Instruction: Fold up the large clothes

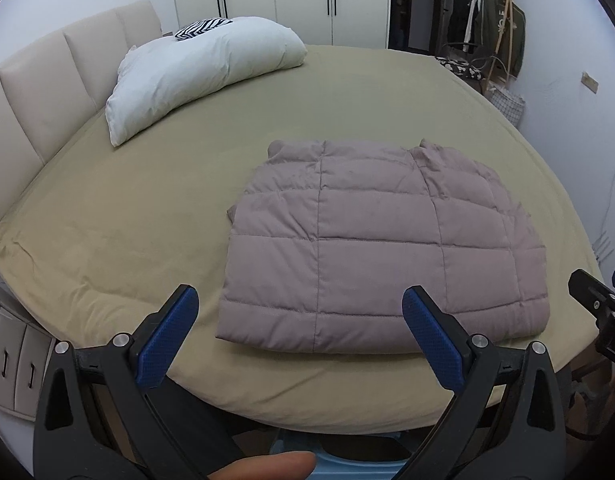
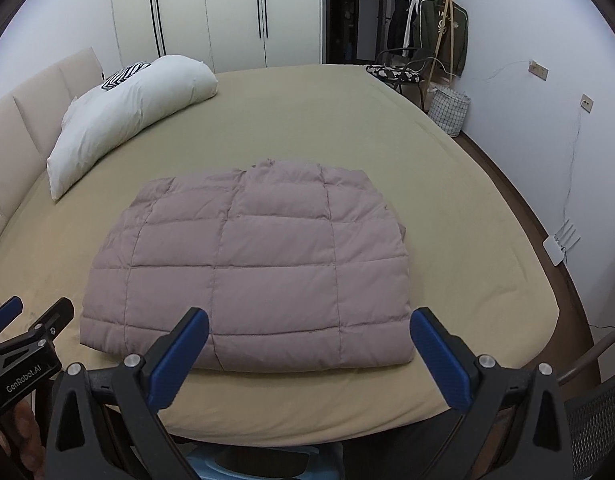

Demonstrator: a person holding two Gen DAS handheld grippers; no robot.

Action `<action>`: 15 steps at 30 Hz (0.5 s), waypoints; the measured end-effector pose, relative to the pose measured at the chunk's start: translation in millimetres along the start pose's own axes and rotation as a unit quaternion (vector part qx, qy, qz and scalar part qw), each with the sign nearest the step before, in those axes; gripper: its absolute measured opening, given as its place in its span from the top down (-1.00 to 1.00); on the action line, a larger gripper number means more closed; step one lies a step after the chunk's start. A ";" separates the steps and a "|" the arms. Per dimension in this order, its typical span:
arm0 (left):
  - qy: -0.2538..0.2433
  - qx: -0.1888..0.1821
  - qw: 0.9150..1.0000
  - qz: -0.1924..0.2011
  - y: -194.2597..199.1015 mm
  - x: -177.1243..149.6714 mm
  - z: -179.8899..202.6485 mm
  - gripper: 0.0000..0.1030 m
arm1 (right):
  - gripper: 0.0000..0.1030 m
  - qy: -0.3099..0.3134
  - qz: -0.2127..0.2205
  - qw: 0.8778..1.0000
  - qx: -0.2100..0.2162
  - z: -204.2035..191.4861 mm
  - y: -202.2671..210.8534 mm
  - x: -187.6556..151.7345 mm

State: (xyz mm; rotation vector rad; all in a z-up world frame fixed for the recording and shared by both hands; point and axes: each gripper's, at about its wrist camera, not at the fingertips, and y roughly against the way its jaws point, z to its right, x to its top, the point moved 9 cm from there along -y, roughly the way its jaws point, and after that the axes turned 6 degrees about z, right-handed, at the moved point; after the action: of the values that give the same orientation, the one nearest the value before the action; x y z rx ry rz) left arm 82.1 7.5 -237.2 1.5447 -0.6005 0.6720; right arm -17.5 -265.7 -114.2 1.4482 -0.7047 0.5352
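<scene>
A mauve quilted jacket (image 1: 383,248) (image 2: 255,272) lies folded into a flat rectangle on the tan bed sheet (image 1: 119,240) (image 2: 459,240), close to the near edge. My left gripper (image 1: 299,300) hangs open just short of the jacket's near left corner, blue pads wide apart and holding nothing. My right gripper (image 2: 309,322) is open too, above the jacket's near edge, its fingers empty. In the left wrist view the right gripper's side shows at the far right (image 1: 599,304). In the right wrist view the left gripper's side shows at the lower left (image 2: 27,332).
A white pillow (image 1: 195,72) (image 2: 123,116) with a striped cloth on it lies by the padded headboard (image 1: 39,108). Wardrobes stand behind the bed. A chair (image 2: 399,72), a clothes rack (image 2: 431,28) and a checked hamper (image 2: 449,110) stand at the back right. A thumb (image 1: 267,466) shows below.
</scene>
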 end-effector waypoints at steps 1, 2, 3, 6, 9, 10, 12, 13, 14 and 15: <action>-0.002 0.001 1.000 -0.001 -1.0 -0.7 0.4 -1.00 | -1.00 0.000 -0.001 1.000 0.001 -1.3 -0.1 -0.7; -0.003 0.001 1.000 -0.002 -1.2 -1.4 0.4 -1.00 | -1.00 0.000 -0.003 1.000 0.002 -1.7 -0.9 -1.5; -0.003 0.001 1.000 -0.003 -2.1 -2.3 0.6 -1.00 | -1.00 0.000 -0.004 1.000 0.003 -2.2 -1.7 -2.5; -0.005 0.001 1.000 -0.006 -3.9 -4.6 0.6 -1.00 | -1.00 0.000 -0.010 1.000 0.005 -2.6 -3.7 -4.6; -0.006 0.000 1.000 -0.007 -4.7 -6.6 2.0 -1.00 | -1.00 0.001 -0.013 1.000 0.006 -3.9 -4.5 -5.3; -0.006 0.000 1.000 -0.007 -4.9 -7.2 2.6 -1.00 | -1.00 0.002 -0.013 1.000 0.006 -4.3 -4.7 -5.6; -0.008 0.000 1.000 -0.008 -5.3 -8.1 3.5 -1.00 | -1.00 0.005 -0.013 1.000 0.004 -5.5 -4.6 -5.8; -0.008 -0.001 1.000 -0.009 -5.9 -8.6 3.8 -1.00 | -1.00 0.006 -0.013 1.000 0.005 -6.5 -4.5 -6.1; -0.008 -0.001 1.000 -0.010 -6.2 -9.3 4.3 -1.00 | -1.00 0.006 -0.014 1.000 0.005 -7.5 -4.5 -6.6; -0.009 -0.001 1.000 -0.011 -6.8 -10.0 4.6 -1.00 | -1.00 0.006 -0.015 1.000 0.005 -8.4 -4.6 -7.3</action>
State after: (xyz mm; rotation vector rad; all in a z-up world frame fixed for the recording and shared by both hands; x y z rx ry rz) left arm 80.4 3.3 -249.3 1.5548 -0.5962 0.6415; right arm -18.4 -257.0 -122.5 1.4610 -0.6704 0.5251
